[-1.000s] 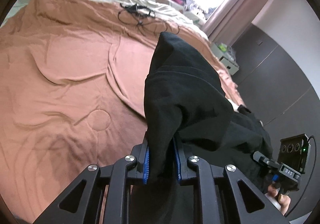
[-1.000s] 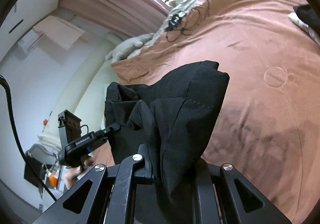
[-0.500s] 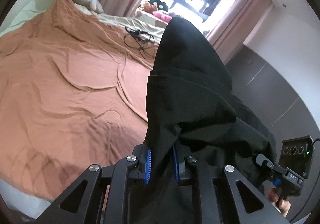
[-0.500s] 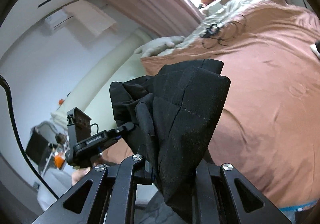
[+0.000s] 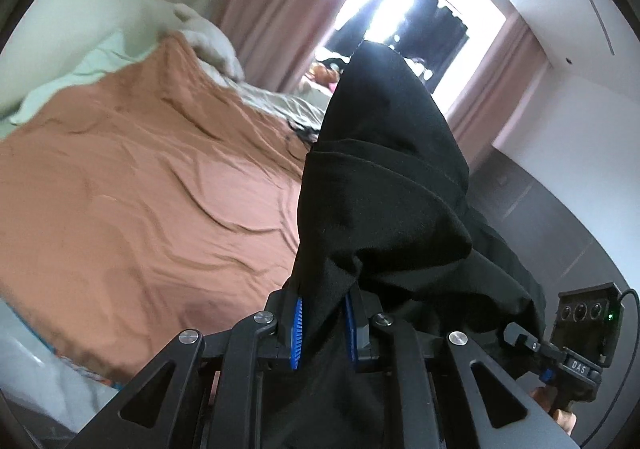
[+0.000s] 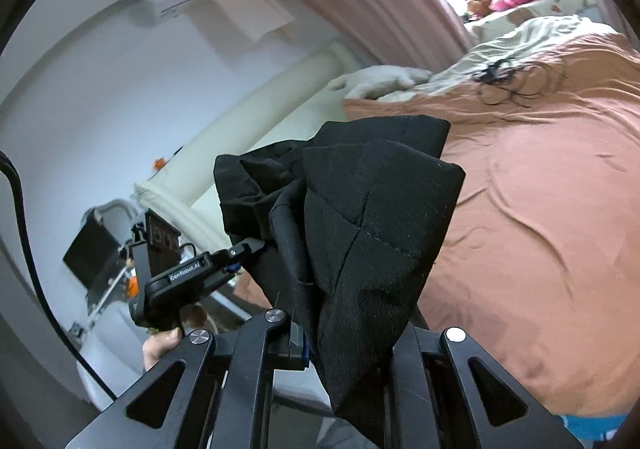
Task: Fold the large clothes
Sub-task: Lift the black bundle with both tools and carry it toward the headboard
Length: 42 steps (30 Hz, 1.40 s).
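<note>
my left gripper pinches a black garment between its blue pads, the cloth bunched thick in the narrow gap. from there the fabric rises in a tall peak in front of the camera, with a hemmed edge running across it partway up and heavy folds falling away to the right, down toward my right gripper, which also has a bite of it. in the right wrist view my right gripper is pressed together on the same garment; only one pad shows, the other is buried under cloth. here the fabric is a fine twill weave, matte black, with stitched seams crossing on the near panel and a squared, doubled-over edge at the top. it hangs in loose crumpled folds between the two grippers, with my left gripper clamped on its far end and a hand under that handle. the garment is held in the air, clear of the bed, over the bed's near edge. the rust-brown bedcover is wrinkled; a tangle of dark cable lies near the bed's far edge.
</note>
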Motion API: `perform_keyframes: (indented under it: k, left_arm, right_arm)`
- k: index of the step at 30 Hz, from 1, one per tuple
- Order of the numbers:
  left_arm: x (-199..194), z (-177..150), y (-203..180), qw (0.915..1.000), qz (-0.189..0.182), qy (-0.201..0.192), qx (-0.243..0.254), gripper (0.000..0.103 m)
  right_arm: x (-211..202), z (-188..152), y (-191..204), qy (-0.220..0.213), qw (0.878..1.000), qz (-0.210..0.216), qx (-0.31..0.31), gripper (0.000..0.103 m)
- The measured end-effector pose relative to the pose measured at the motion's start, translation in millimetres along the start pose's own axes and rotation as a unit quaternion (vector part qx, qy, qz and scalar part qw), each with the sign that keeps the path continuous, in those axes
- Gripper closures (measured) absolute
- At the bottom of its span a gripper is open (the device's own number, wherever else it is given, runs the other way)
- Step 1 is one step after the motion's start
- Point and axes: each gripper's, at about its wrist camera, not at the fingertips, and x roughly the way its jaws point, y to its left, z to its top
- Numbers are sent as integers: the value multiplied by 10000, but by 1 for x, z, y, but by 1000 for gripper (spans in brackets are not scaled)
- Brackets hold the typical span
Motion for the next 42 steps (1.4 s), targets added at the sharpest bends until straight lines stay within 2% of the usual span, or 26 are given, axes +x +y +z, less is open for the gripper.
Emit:
perform_keyframes:
  k: [8,14,18,25,28,37,42]
  left_arm:
    - [-61,23,58,9980,367,-461,-225,87]
    - [-87,45,105,9941,694,-803,-216,87]
    - [-93,62,138,9917,894,-876,-286,87]
    - [-111,93,208,9889,940,-1122,-258,87]
    - [-122,107,243,9870,958,-1221,-426,87]
    - [-164,138,321,9751,1539,-1479,-593,87]
    - [-188,149,358,9656,1913,-1599,-744,87]
  right_arm:
    - [70,-3,56,330,9986,307,-294,90]
    - [124,2,84,534,9958,602,-440,90]
    - [165,4,104,759,9927,687,-634,90]
    - [245,5,137,1090,9848,1010,-897,90]
    - [278,2,152,1181,9809,1172,-1007,90]
    - [382,-14,207,1617,9652,1630,-1255,90]
    - [427,-21,227,1851,9559,1977,-1140,90]
